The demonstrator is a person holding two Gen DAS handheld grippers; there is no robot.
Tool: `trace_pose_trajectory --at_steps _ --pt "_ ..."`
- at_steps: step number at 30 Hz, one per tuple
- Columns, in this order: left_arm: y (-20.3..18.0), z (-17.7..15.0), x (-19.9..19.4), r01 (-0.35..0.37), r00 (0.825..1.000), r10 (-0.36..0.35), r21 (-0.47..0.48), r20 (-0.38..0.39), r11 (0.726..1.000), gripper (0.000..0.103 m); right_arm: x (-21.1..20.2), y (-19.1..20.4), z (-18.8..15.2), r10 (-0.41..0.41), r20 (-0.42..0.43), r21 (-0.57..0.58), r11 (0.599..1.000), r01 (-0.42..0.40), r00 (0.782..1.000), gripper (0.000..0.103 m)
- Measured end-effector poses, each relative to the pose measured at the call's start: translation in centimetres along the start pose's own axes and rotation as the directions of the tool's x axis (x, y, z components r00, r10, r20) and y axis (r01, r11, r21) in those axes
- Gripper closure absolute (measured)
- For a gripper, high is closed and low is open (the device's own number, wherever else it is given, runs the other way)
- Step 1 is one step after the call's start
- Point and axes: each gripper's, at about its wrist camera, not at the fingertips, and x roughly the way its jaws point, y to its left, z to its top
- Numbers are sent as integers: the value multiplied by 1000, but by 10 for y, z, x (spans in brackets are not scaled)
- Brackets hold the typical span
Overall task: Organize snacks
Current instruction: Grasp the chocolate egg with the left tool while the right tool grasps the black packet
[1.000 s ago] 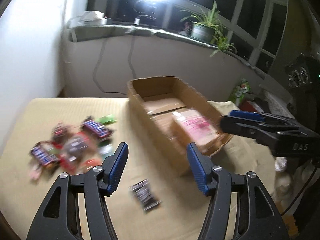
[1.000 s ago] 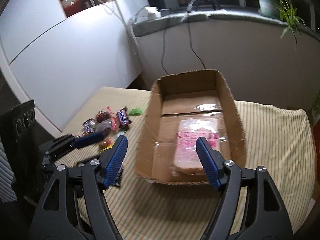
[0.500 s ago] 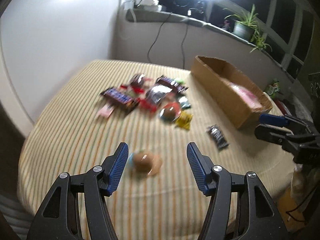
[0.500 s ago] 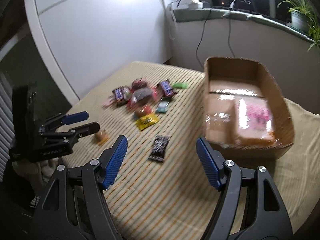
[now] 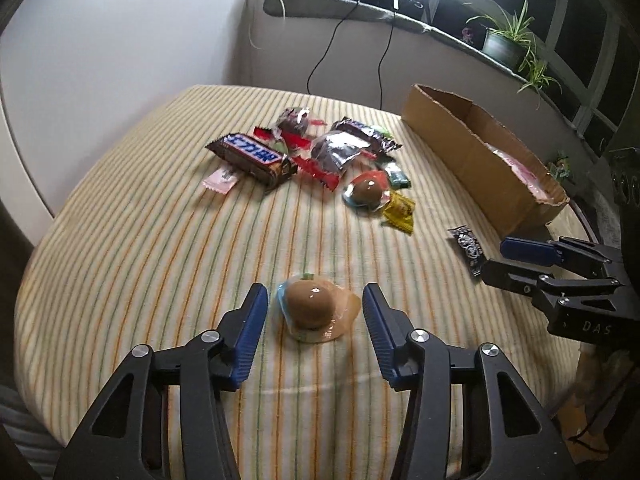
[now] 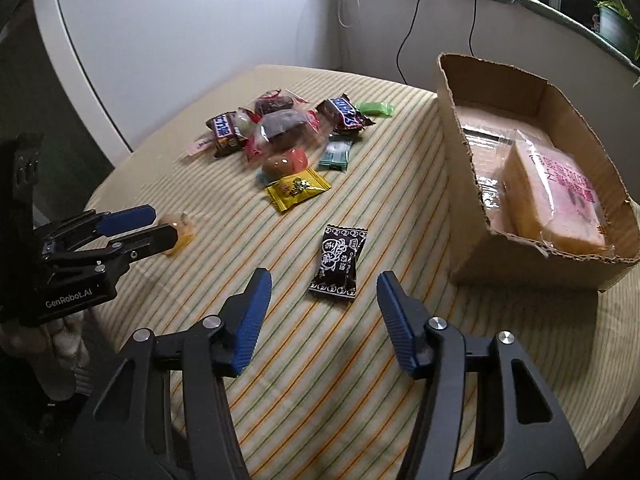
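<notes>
On the striped tablecloth a round brown snack in a clear wrapper lies between the blue pads of my left gripper. Its jaws are closing, and a gap still shows on each side. A black sweet packet lies flat just past and between the tips of my right gripper. Those jaws are closing too, clear of the packet. The cardboard box holds a pink-labelled cake pack. The other gripper shows in each view: the right gripper and the left gripper.
A heap of snacks lies mid-table: a Snickers bar, a second brown round snack, a yellow packet and a green sweet. The box stands at the right. A white wall and a sill with cables and plants lie behind.
Both grippers swung from the box to the loose snacks and came down close to the cloth. Both pairs of jaws have narrowed, one around the brown snack, the other by the black packet.
</notes>
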Motion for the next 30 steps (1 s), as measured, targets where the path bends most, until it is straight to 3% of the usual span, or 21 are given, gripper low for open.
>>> trace_pose_trajectory --at_steps 3,9,13,30 --pt "1 -1 2 0 1000 0 3 -4 1000 61 9 2 3 -7 -15 -4 1000 7 1000 53" --pt "5 -2 3 0 1000 0 11 0 1000 74 26 4 3 -42 -35 -9 999 42 998 60" --pt "6 -3 4 4 1000 -4 14 6 1000 77 29 3 4 -58 -30 -18 998 58 998 74" --pt "7 5 -6 39 999 -39 -16 21 999 79 12 3 8 -27 17 -11 1000 27 999 75"
